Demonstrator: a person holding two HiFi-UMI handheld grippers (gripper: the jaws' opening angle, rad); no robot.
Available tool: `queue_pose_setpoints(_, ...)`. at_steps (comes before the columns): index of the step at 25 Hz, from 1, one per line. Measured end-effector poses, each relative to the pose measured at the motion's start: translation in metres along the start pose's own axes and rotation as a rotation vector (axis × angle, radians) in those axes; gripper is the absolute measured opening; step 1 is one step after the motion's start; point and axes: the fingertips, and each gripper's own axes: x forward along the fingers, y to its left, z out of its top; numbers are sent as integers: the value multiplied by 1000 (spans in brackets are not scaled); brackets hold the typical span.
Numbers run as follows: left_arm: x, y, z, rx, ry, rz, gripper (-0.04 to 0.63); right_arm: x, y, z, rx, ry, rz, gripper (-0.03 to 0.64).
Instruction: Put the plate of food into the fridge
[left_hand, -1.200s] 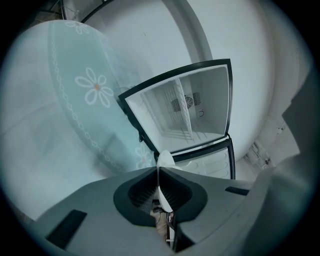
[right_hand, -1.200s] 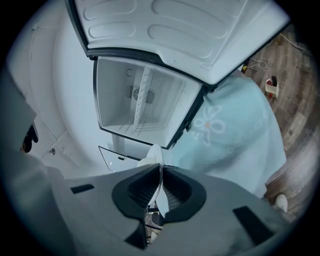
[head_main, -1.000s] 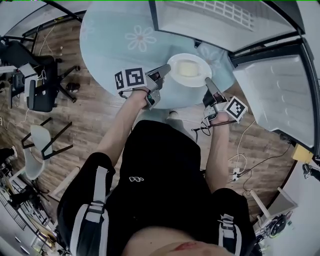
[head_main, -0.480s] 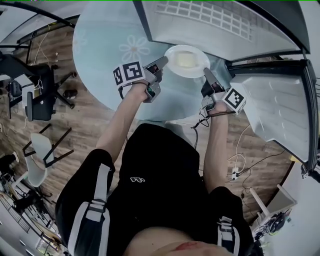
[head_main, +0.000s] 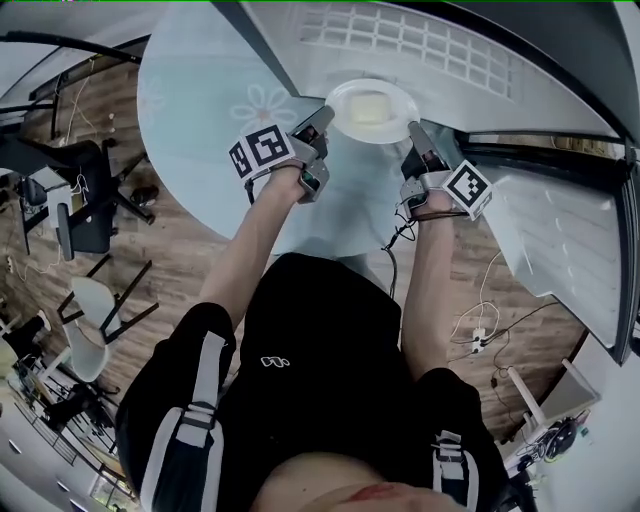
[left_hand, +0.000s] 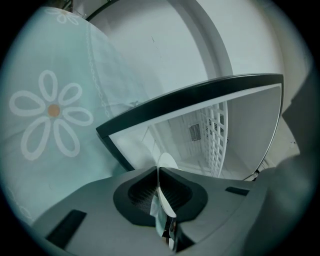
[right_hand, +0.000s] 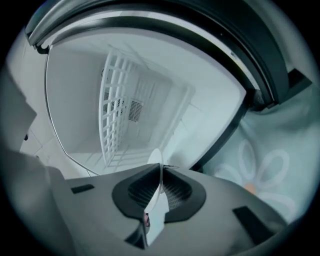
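A white plate (head_main: 372, 110) carrying a pale yellow piece of food (head_main: 369, 108) is held in the air at the mouth of the open fridge (head_main: 430, 50). My left gripper (head_main: 322, 118) is shut on the plate's left rim. My right gripper (head_main: 413, 132) is shut on its right rim. In the left gripper view the plate's edge (left_hand: 167, 164) shows thin between the jaws, with the fridge's white inside (left_hand: 235, 130) beyond. In the right gripper view the plate's edge (right_hand: 155, 159) sits between the jaws, facing the wire shelf (right_hand: 117, 112).
A round table with a pale blue flower-print cloth (head_main: 220, 110) stands below and left of the plate. The fridge door (head_main: 565, 240) hangs open at the right. Black chairs (head_main: 85, 190) stand on the wooden floor at the left. Cables (head_main: 480, 335) lie on the floor at the right.
Both grippers have carried the plate up and away from the table toward the fridge opening. The fridge's frame now lies closer around the plate.
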Motion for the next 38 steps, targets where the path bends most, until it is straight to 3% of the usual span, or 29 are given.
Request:
queue_pose_setpoints(10,25,16,21,-32,-96,33,23,35,-6,24,-73,-32,-46,18)
queue_pose_setpoints(15,34,18,24,-43,-114,40,21,43,-16,33,-14,-108,-29,18)
queue_pose_setpoints(20,46,20,26,-22,-105,66,20,44,-34,37,20,-172,-92,18)
queue_pose_setpoints(24,52,22,25,-27,-98,81,17,44,-42,37,34,-190,-142,26)
queue_pose_setpoints(29,54,26,25,-39,-103,91,20,45,-42,38,48,-186,-120,23)
queue_pose_setpoints(35,41,28,32,-17,-143,103,80,33,-49,42,-58,-148,-198,28)
queue_pose_setpoints(38,27,24,39,7,-149,100,77,29,-47,46,-115,-150,-236,15)
